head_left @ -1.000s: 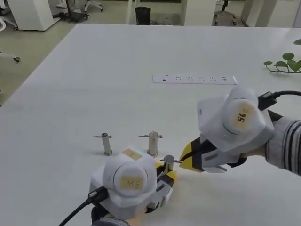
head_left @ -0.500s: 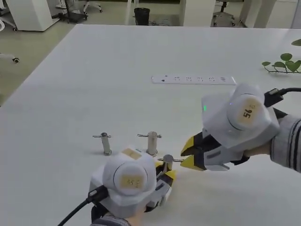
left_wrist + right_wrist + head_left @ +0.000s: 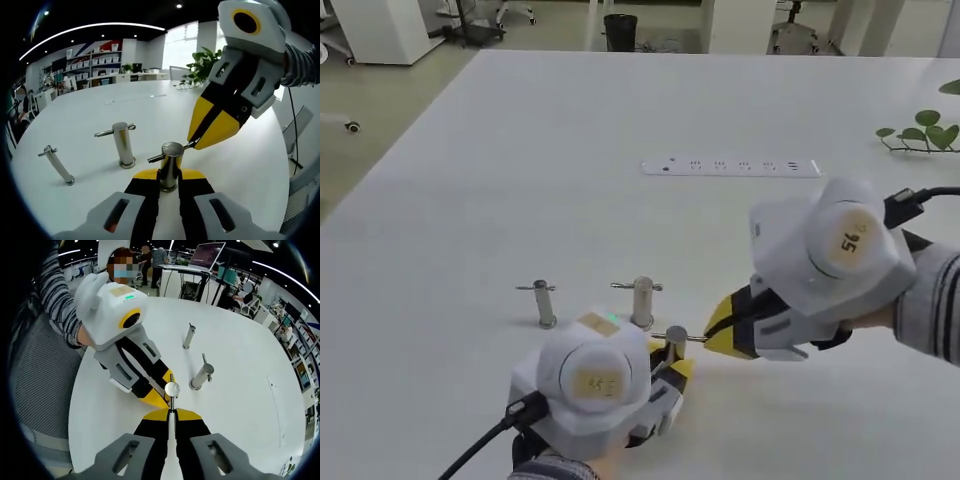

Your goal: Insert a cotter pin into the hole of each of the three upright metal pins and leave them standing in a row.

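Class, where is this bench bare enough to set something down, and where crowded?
Bare: the table between power strip and middle pin, and left of the left pin. Crowded: the near pin, held by the left gripper, with the right gripper on its cotter pin.

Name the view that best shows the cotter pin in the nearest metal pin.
The left gripper view: the cotter pin crosses the metal pin near its top, side-on, its end in the right gripper. The head view shows it tiny; the right gripper view, end-on.

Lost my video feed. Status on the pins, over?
Left tool shut on third pin. Right tool shut on cotter pin, through its hole. Other two pins pinned, upright. Nothing in the way.
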`<move>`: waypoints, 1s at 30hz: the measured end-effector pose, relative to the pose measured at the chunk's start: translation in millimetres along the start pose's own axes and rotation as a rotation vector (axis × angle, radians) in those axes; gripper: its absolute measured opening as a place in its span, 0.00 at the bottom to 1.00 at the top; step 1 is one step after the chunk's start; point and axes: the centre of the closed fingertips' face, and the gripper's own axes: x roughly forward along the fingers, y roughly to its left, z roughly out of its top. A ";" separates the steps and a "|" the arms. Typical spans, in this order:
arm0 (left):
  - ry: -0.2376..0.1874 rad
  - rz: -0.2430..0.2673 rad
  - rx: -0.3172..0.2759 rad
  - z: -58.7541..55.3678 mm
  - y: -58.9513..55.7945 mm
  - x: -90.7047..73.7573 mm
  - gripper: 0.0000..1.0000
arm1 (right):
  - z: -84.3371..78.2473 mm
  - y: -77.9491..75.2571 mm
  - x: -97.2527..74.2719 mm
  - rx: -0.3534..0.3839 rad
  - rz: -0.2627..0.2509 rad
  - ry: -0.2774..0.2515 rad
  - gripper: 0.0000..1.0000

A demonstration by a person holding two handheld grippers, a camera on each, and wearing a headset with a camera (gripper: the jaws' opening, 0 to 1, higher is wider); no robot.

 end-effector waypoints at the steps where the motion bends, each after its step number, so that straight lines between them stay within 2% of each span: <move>1: -0.001 0.000 0.000 0.0 -0.1 0.0 0.10 | 0.3 -0.3 0.2 -0.003 0.000 0.000 0.00; 12: -0.007 0.014 -0.008 0.4 -0.7 0.6 0.10 | 5.4 0.0 4.5 -0.027 0.003 -0.016 0.00; 19: -0.006 0.020 -0.004 0.4 -0.5 0.7 0.10 | 4.4 0.4 5.9 -0.053 0.001 -0.006 0.00; 30: 0.004 0.015 -0.022 -0.3 0.1 1.6 0.11 | 4.5 0.5 8.3 -0.065 -0.001 -0.020 0.00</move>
